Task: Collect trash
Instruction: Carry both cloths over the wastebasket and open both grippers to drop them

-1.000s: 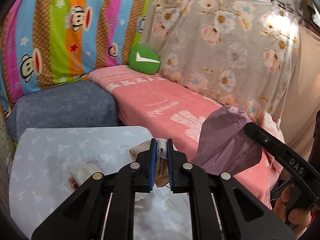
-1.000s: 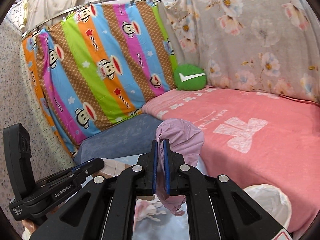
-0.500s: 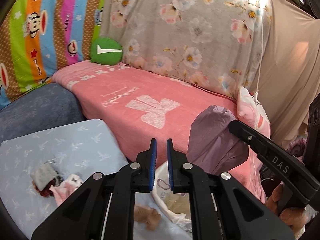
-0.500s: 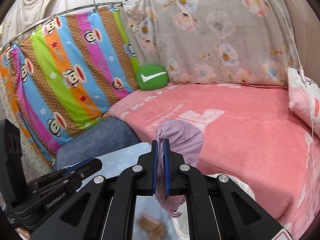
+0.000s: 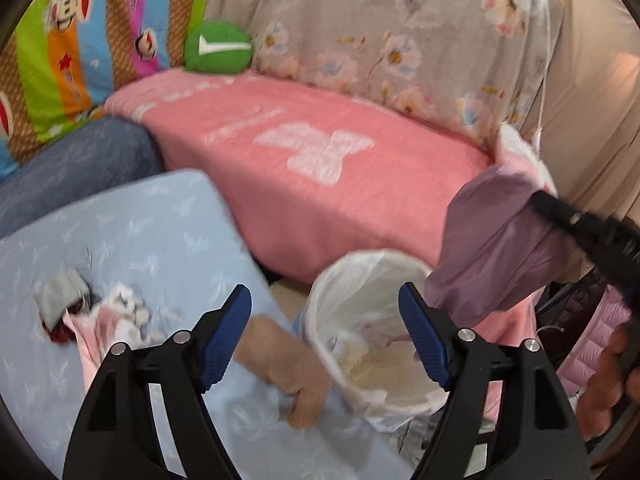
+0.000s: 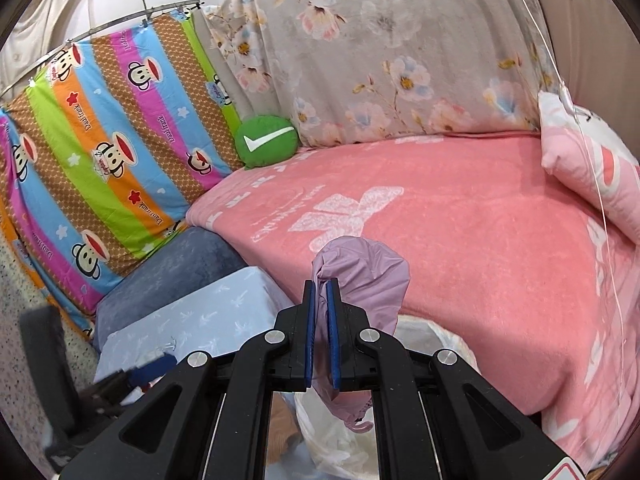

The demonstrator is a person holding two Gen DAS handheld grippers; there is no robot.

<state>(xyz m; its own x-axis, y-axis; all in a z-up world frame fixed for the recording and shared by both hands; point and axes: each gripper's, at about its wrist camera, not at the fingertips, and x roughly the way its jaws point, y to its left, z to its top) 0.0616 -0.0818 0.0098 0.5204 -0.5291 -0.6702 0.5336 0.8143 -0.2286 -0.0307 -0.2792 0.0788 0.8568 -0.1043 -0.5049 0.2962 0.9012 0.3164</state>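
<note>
While our right gripper pinches the purple bag above the bin, our left gripper jaws spread, tan scrap at the surface's edge.

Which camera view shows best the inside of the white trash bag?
The left wrist view. It looks down into the open trash bag, so the rim and some trash inside are visible. In the right wrist view the bag is mostly hidden behind the right gripper and the purple bag it holds.

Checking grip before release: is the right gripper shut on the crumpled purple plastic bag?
Yes, the right gripper pinches the crumpled purple plastic bag.
</note>
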